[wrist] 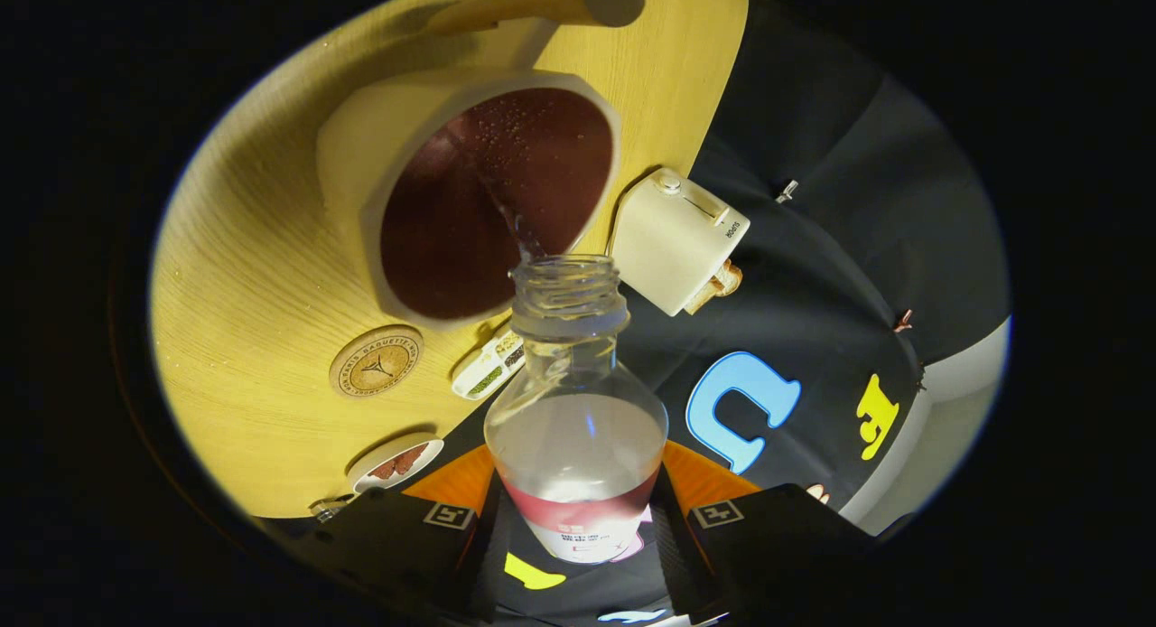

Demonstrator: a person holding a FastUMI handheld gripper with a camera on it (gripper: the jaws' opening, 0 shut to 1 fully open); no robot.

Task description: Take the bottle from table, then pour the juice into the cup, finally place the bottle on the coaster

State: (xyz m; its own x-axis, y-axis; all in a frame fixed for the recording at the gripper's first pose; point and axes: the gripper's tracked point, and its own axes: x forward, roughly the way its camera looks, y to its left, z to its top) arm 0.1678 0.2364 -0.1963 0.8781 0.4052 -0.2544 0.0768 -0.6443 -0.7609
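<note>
Between the fingers, which pinch its body, the bottle tilts so its open mouth overhangs the cup beyond, apparently so the liquid lands inside.

Staged booth dressed as home dining spot. Light wood-grain table set against black cloth wall. Small household items on tabletop: white toaster, round wooden coaster, small dish with snack, cream cup, slim white tray of seasonings.
</note>
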